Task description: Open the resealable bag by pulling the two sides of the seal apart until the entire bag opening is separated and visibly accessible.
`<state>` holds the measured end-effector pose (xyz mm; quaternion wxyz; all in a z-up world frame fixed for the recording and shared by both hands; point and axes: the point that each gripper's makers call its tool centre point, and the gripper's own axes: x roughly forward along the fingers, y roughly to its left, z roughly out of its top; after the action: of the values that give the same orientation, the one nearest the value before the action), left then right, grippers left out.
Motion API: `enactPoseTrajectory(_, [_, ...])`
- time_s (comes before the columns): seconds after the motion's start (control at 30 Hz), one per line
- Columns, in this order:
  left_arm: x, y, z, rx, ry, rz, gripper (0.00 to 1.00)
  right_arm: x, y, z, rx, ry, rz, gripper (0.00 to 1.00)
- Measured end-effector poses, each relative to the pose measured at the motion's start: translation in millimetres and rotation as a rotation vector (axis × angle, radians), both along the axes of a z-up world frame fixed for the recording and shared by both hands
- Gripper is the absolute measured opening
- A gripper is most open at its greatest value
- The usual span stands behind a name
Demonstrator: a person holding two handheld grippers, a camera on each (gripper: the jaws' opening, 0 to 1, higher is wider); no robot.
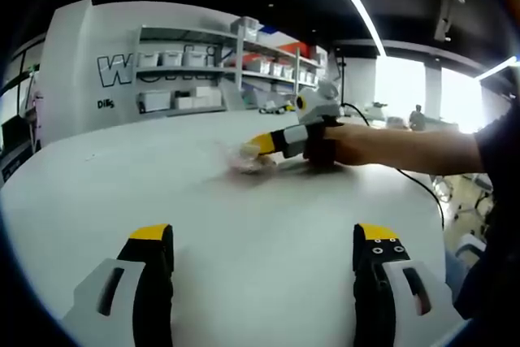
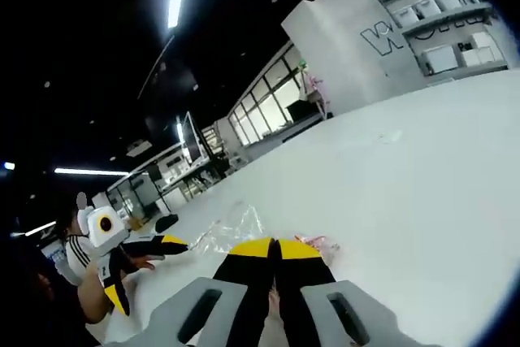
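One resealable bag (image 2: 231, 229), clear thin film, lies on white table (image 1: 162, 201). Right gripper (image 2: 275, 248) fingers clenched at its edge; whether film is caught, we cannot tell. Left gripper (image 1: 260, 241) fingers released, well apart from bag. We judge film light, limp, slippery: pinch at seal strip.

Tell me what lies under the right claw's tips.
The clear, crinkled resealable plastic bag lies on the white table beneath the right claw. The closed yellow-tipped jaws cover the part of the bag they pinch; the seal there cannot be seen.

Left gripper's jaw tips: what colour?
Yellow tips on black jaws, on the left gripper, clearest in the left gripper view.
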<state>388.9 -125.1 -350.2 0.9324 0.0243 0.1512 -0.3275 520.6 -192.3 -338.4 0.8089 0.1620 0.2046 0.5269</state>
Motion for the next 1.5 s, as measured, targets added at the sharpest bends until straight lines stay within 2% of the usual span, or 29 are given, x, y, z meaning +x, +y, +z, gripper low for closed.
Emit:
enactPoseTrajectory(0.47, [7.7,-6.2,4.1,-0.015,-0.009,-0.008,0.88,1.9,-4.5,-0.4,0.024,0.068,-0.017,0.0])
enactPoseTrajectory(1.07, [17.2,-12.4,4.1,-0.021,-0.014,-0.016,0.88,-6.5,-5.5,-1.5,0.023,0.071,-0.012,0.0])
enactPoseTrajectory(1.37, [33.0,-23.1,6.7,0.016,-0.035,-0.043,0.87,-6.2,-7.5,-1.8,0.031,0.091,-0.012,0.0])
enactPoseTrajectory(1.5, [39.2,-25.5,8.2,0.01,-0.036,-0.05,0.87,-5.9,-7.5,-1.3,0.033,0.091,-0.01,0.0])
